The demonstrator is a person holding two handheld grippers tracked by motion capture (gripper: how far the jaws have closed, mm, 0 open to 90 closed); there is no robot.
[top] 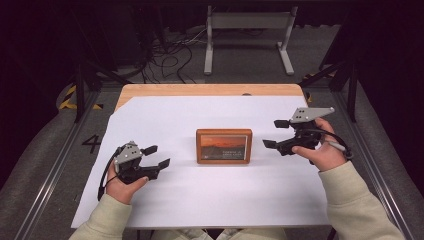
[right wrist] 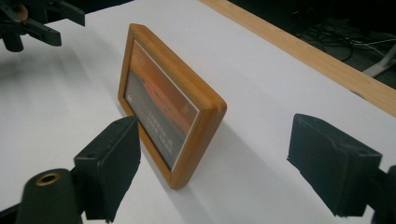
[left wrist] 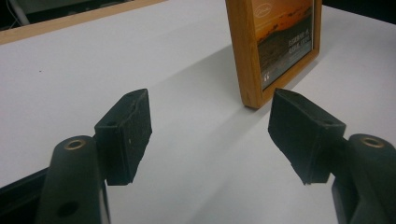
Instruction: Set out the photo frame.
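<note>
A wooden picture frame (top: 223, 146) with a sunset photo stands upright in the middle of the white sheet. My left gripper (top: 159, 156) rests to its left, apart from it, jaws open and empty. In the left gripper view the frame (left wrist: 275, 46) rises ahead and to the right of my open left gripper (left wrist: 215, 135). My right gripper (top: 272, 133) hovers just right of the frame, open, pointing at its end. In the right gripper view the frame (right wrist: 173, 112) stands edge-on just ahead of my right gripper (right wrist: 222, 163), untouched. Beyond the frame the left gripper (right wrist: 28, 23) shows.
The white sheet (top: 200, 200) covers most of a wooden table, whose bare far edge (top: 210, 90) shows. Beyond it on the floor are a grey metal stand (top: 247, 30) and cables (top: 170, 55). Metal rails (top: 60, 160) run along both sides.
</note>
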